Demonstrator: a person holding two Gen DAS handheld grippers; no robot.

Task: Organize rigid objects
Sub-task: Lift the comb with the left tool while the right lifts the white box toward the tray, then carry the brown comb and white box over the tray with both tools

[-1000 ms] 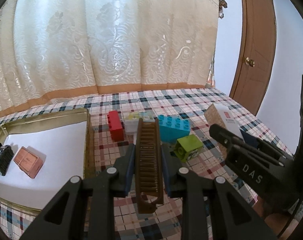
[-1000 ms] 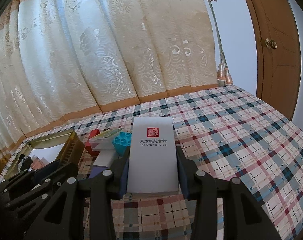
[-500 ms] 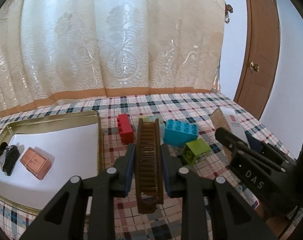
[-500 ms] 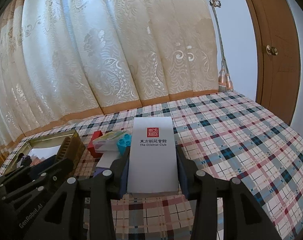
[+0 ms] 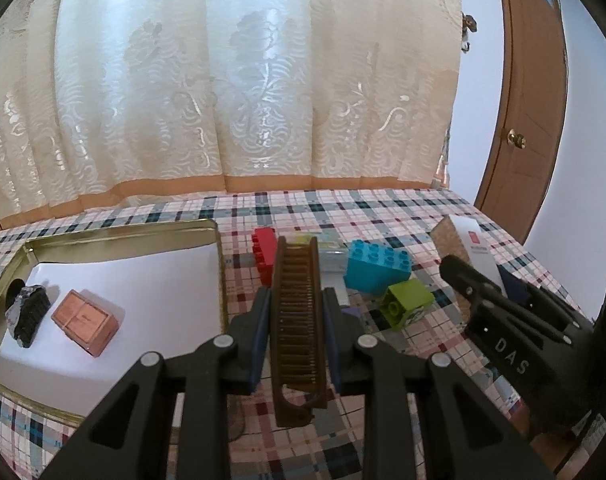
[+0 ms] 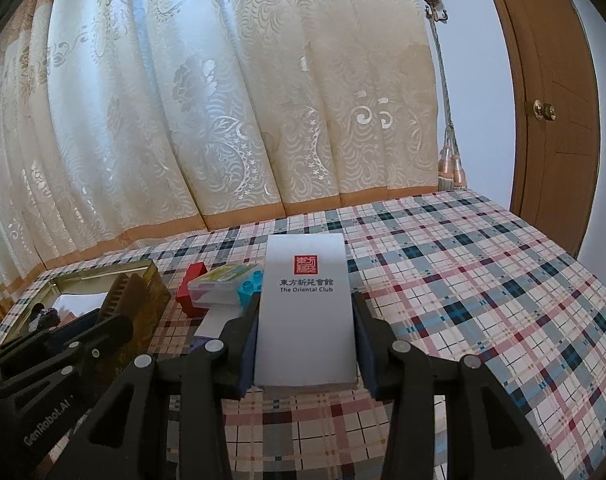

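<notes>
The left gripper (image 5: pixel 295 312) is clamped tight on a brown comb (image 5: pixel 297 320), and the right gripper (image 6: pixel 306 340), jaws partly apart, grips a white box (image 6: pixel 305 312) printed "The Oriental Club" under a red seal and Chinese characters; both are held clear of the plaid table (image 6: pixel 483 280), probably bound for the gold tray (image 5: pixel 115 232). That tray holds a pink box (image 5: pixel 85 322) and a black item, while red, blue (image 5: pixel 377 266) and green blocks wait loose beside it. The right gripper's body reads "DAS", the left's "GenRobot.AI".
</notes>
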